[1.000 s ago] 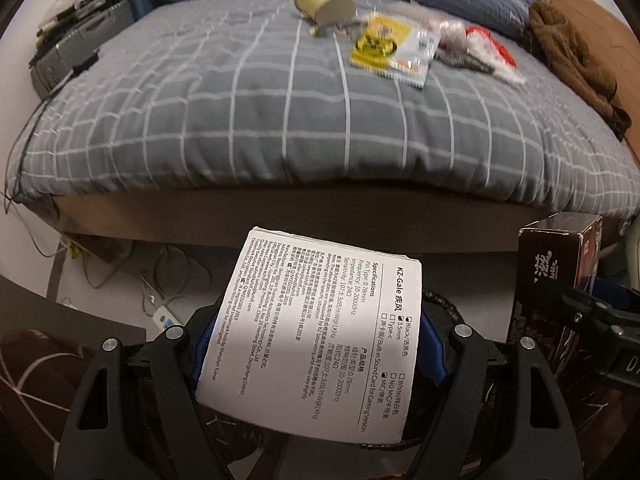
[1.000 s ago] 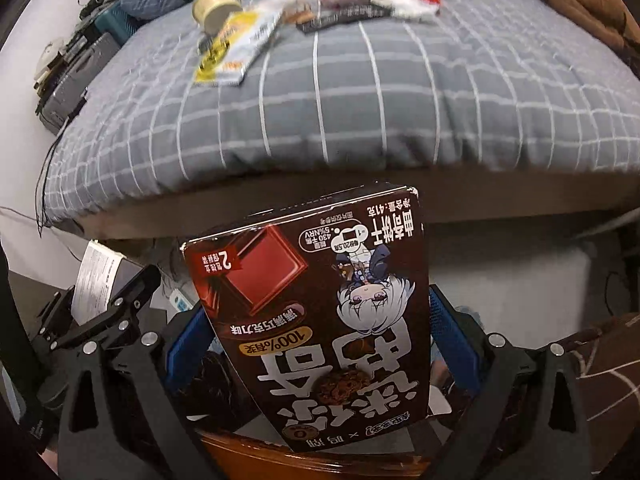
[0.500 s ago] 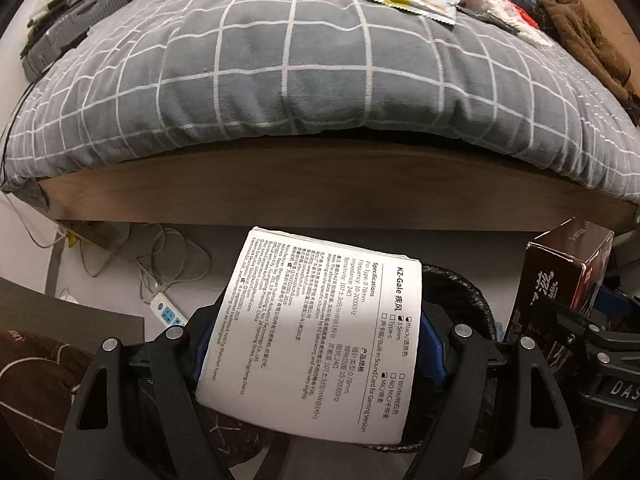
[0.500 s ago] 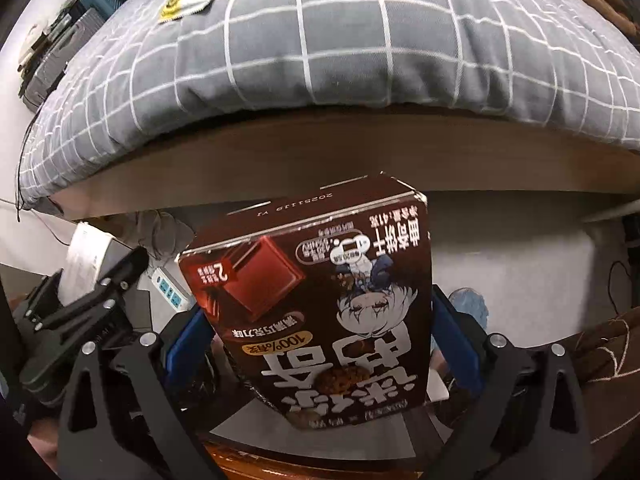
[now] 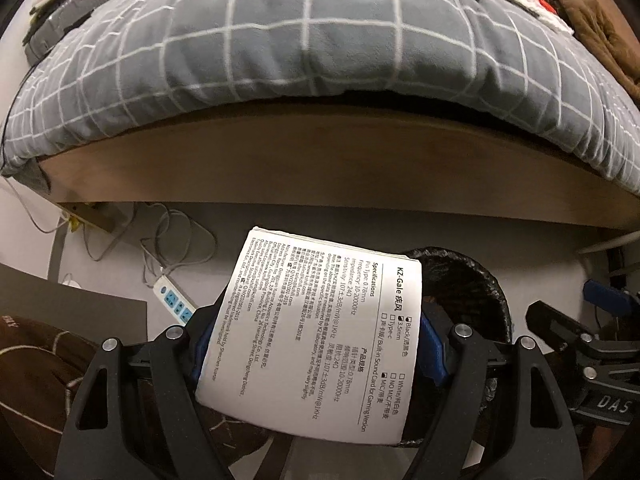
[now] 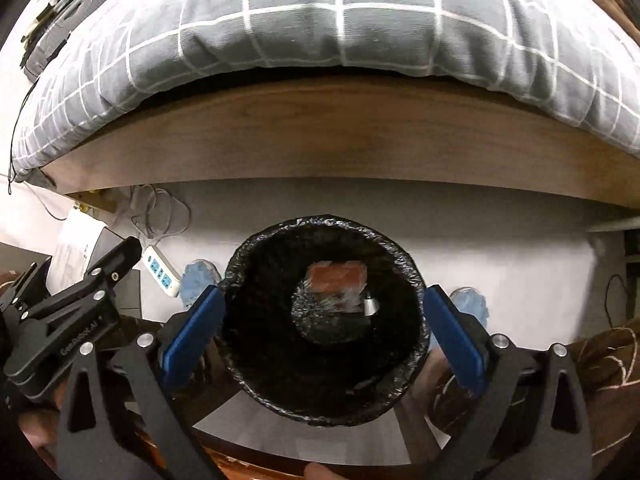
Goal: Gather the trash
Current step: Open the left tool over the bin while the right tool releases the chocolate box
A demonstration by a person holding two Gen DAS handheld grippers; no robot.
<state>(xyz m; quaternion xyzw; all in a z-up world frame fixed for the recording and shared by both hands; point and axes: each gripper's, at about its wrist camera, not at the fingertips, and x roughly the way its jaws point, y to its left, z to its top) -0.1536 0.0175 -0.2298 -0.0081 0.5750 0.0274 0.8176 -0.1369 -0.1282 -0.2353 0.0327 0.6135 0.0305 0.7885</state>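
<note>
Both grippers point steeply down toward the floor in front of the bed. The left gripper point(image 5: 316, 344) has its jaws clenched on a white box point(image 5: 316, 336), gripped by its two sides between the blue pads, printed face toward the camera. The box is a flat white carton with black text; legible lines include "KZ-Gale", "Specifications", "Pin Type: 0.78mm", "Frequency: 10-20000Hz", "Built-in Sound Card for Gaming Version", with tick-boxes for Black, 3.5mm, Type-c, White, NO MIC, MIC. Behind and to the right of the box, the rim of the trash bin point(image 5: 486, 280) shows. The right gripper point(image 6: 322, 332) has its jaws released and wide apart, nothing between the pads; it hangs directly over the bin's mouth, one blue pad showing at each side of the rim. The bin is round, lined with a black crinkled bag. Deep inside lies a blurred reddish-brown item point(image 6: 338, 278), identity not resolvable, with a small silvery piece beside it. In the right view the left gripper's body carries lettering, only partly readable. On the floor, left of the bin, lies a white power strip point(image 6: 162, 270) with tangled cables behind it. Farther off, the wooden bed frame point(image 6: 320, 136) spans the view, topped by a grey quilt point(image 6: 320, 20) with white grid lines.
</note>
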